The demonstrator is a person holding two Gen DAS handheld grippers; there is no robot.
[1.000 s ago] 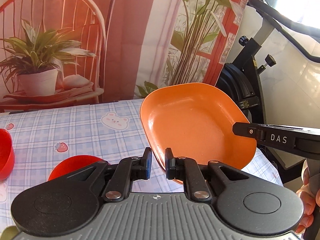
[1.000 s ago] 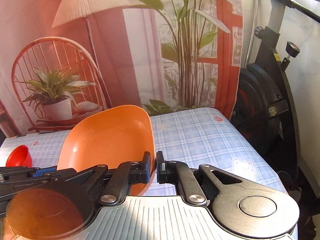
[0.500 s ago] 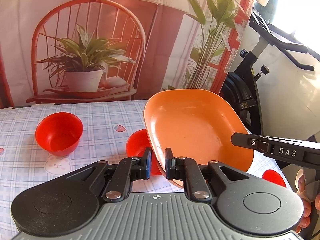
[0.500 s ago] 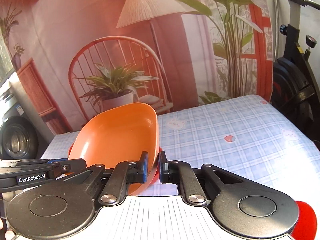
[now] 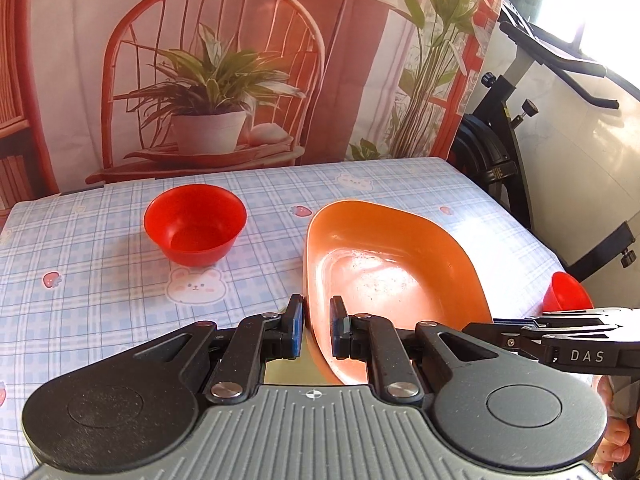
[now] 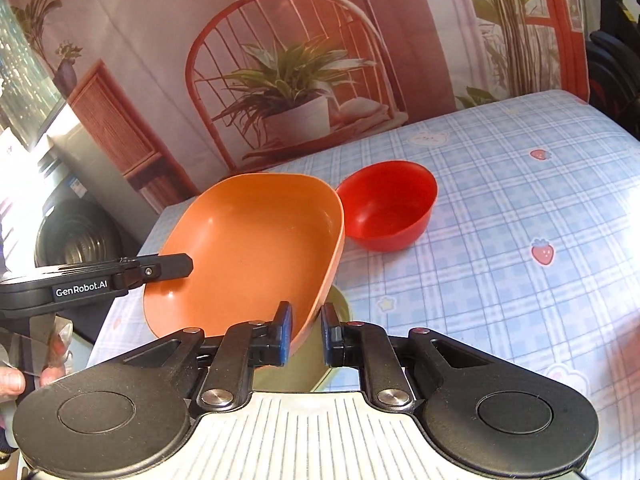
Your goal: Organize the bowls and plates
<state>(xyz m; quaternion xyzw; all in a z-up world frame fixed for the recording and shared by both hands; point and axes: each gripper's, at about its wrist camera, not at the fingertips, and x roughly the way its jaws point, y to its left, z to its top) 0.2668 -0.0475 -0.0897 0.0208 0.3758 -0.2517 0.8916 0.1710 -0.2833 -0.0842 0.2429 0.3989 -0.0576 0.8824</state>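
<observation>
An orange oval plate (image 5: 392, 268) is held between both grippers, over an olive-green plate (image 6: 320, 364) that shows beneath it. My left gripper (image 5: 316, 330) is shut on the plate's near-left rim. My right gripper (image 6: 304, 334) straddles the opposite rim (image 6: 324, 280) with its jaws a little apart, touching the rim. A red bowl (image 5: 195, 224) stands on the tablecloth beyond the plate, also in the right wrist view (image 6: 386, 210). Another red bowl (image 5: 566, 292) sits at the table's right edge.
The table carries a blue checked cloth (image 5: 100, 280) with bear and strawberry prints. A printed backdrop (image 5: 208, 80) hangs behind the far edge. An exercise bike (image 5: 516, 128) stands off the right side. The left gripper's arm (image 6: 100, 280) crosses the right wrist view.
Both grippers have carried the orange plate down and to the left, from tilted in the air to low over the table. The right gripper's jaws have opened slightly.
</observation>
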